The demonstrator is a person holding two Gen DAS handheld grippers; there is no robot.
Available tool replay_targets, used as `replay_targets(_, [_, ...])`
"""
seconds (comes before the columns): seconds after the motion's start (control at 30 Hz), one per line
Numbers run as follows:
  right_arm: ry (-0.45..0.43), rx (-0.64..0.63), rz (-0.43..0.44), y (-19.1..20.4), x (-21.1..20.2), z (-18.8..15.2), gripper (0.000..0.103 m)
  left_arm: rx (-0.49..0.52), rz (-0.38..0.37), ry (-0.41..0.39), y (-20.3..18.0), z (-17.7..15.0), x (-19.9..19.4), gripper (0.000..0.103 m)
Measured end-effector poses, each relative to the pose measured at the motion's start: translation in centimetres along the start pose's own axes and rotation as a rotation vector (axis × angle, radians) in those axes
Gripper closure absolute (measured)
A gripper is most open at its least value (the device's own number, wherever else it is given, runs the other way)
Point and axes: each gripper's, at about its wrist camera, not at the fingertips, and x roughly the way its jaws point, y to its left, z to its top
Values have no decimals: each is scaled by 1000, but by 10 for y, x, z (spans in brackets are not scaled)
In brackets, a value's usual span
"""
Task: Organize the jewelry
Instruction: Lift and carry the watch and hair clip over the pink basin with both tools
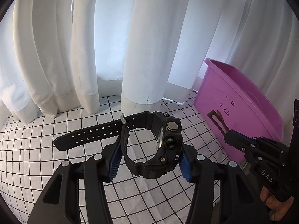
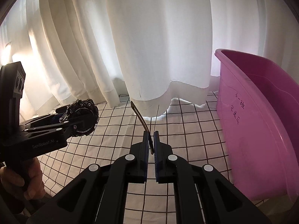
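— Between the left gripper's [image 1: 149, 160] blue pads [image 1: 114, 160], what is held?

— A black watch [image 1: 160, 149], clamped at case and strap, lifted above the checked cloth [image 1: 37, 158]; its long strap points left.

— And the right gripper [image 2: 151, 145]?

— Nearly closed on a thin brown band [image 2: 139, 117], which sticks up and forward from the tips.

— What surrounds them?

— White curtains [image 1: 142, 46] hang close ahead, hems touching the cloth. A pink tub [image 2: 261, 130] stands to the right, just beside the right gripper. Open cloth lies between the grippers.
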Motion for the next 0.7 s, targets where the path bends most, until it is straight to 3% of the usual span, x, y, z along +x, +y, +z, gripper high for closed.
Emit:
replay_targets(0.4, [-174,49,-100,-58,-98,27,97,118,-127,-119,-97,52,-30,52])
replay_targets(0.7, [-186,180,-235,-145,-136,25,97,183,-209,-107,-194,84,-3,52])
